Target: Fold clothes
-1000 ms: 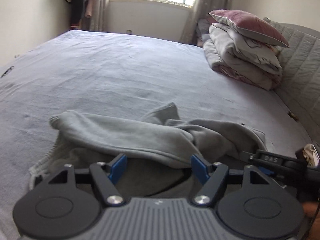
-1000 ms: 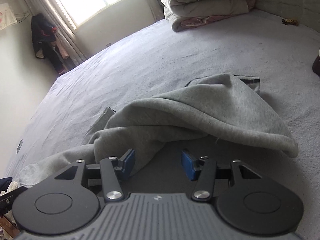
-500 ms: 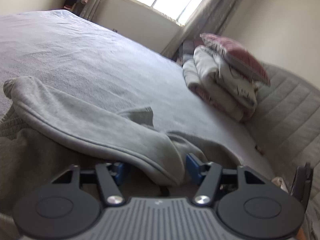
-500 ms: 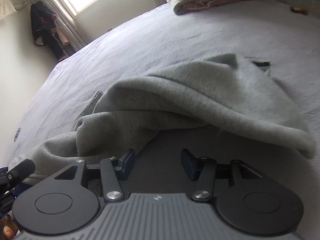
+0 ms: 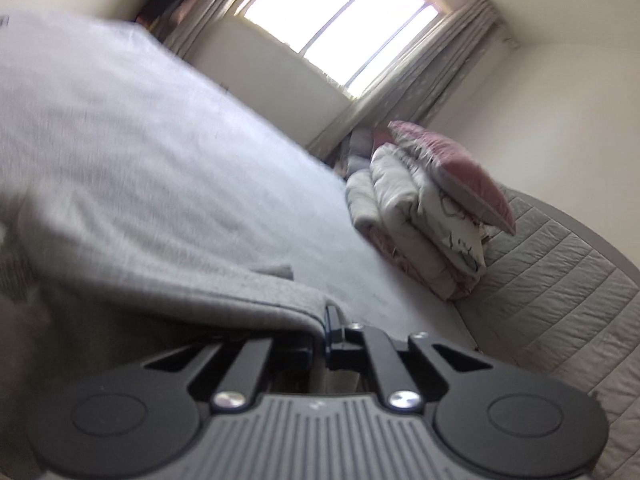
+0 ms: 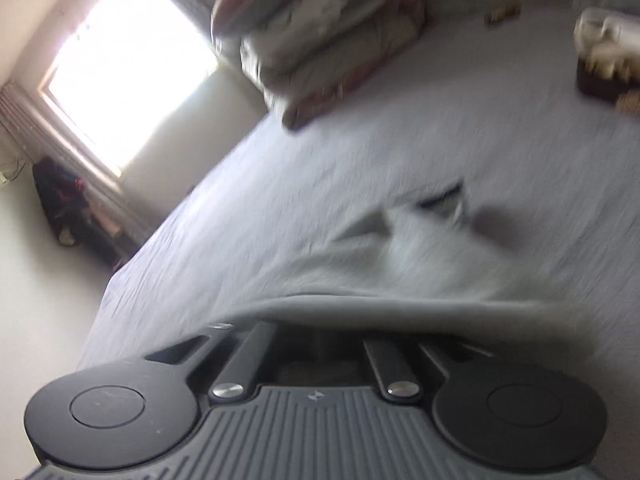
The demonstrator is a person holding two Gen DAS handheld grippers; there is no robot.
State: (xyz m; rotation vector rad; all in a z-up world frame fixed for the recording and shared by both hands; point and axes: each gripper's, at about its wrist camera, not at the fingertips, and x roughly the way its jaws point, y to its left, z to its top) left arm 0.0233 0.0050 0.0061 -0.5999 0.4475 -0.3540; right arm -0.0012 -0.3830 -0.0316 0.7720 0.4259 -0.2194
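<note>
Grey sweatshirt (image 5: 168,280) lies on the bed (image 5: 120,128). Left gripper (image 5: 323,334) is clamped on its edge. Right gripper (image 6: 320,344): fingertips covered by fabric, state indeterminate.

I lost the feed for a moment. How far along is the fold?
Early. Done: nothing looks folded; the grey fleece sweatshirt is bunched on the pale grey bedsheet. In hand: the left gripper is shut on its edge; the right gripper's fingertips are hidden beneath the fabric. Left: spreading it flat, then every fold.
</note>
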